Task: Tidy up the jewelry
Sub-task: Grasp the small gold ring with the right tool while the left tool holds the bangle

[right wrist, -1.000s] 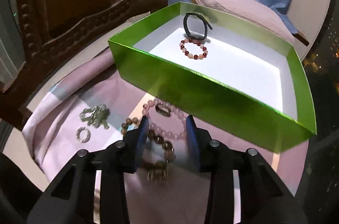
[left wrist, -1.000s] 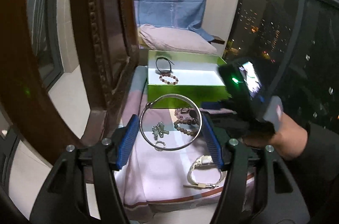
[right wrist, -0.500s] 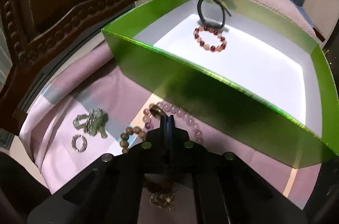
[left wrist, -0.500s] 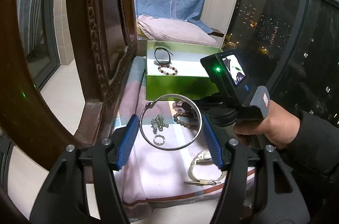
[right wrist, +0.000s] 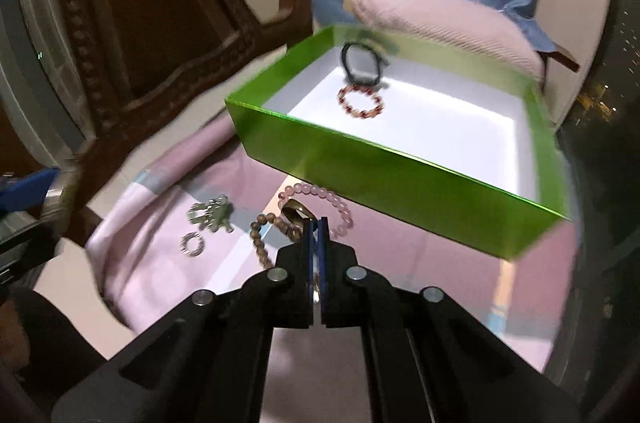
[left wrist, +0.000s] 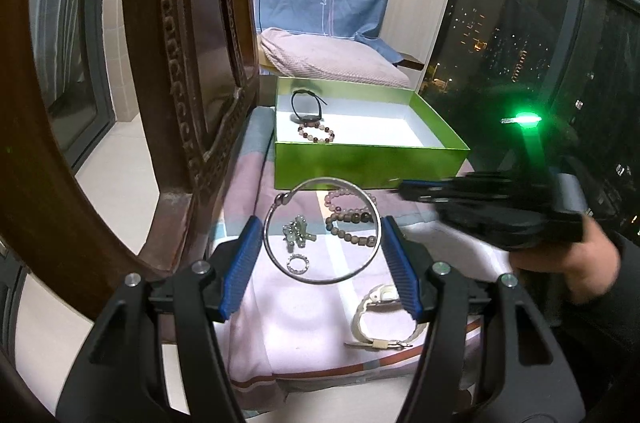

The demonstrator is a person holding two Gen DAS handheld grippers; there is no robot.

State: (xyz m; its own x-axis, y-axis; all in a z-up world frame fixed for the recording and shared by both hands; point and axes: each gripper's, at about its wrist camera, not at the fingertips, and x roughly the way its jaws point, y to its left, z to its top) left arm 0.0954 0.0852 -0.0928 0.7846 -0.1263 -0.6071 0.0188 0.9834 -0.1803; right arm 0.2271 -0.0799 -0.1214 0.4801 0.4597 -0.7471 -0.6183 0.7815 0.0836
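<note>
The green box (left wrist: pixel 370 163) sits at centre frame in the left wrist view, open-topped, on the pink cloth (left wrist: pixel 312 307). On its white floor, in the far left corner, lie a dark cord bracelet (left wrist: pixel 306 105) and, just in front of it, a red-and-pale beaded bracelet (left wrist: pixel 316 134); the remainder of the floor is bare.

Below the box, loose on the cloth, are a pink bead bracelet (right wrist: pixel 320 195), a brown bead bracelet (left wrist: pixel 352 227), a greenish charm cluster (left wrist: pixel 297 233), a small sparkly ring (left wrist: pixel 298 262) and a white watch (left wrist: pixel 380 319) at lower right.

The left gripper (left wrist: pixel 322 247) stands partly open, its blue pads pressing either side of a silver bangle (left wrist: pixel 322 229).

The right gripper (right wrist: pixel 316 227) is closed tight, its tips pinching a dark gold-toned ring (right wrist: pixel 297 214) above the bead bracelets.
</note>
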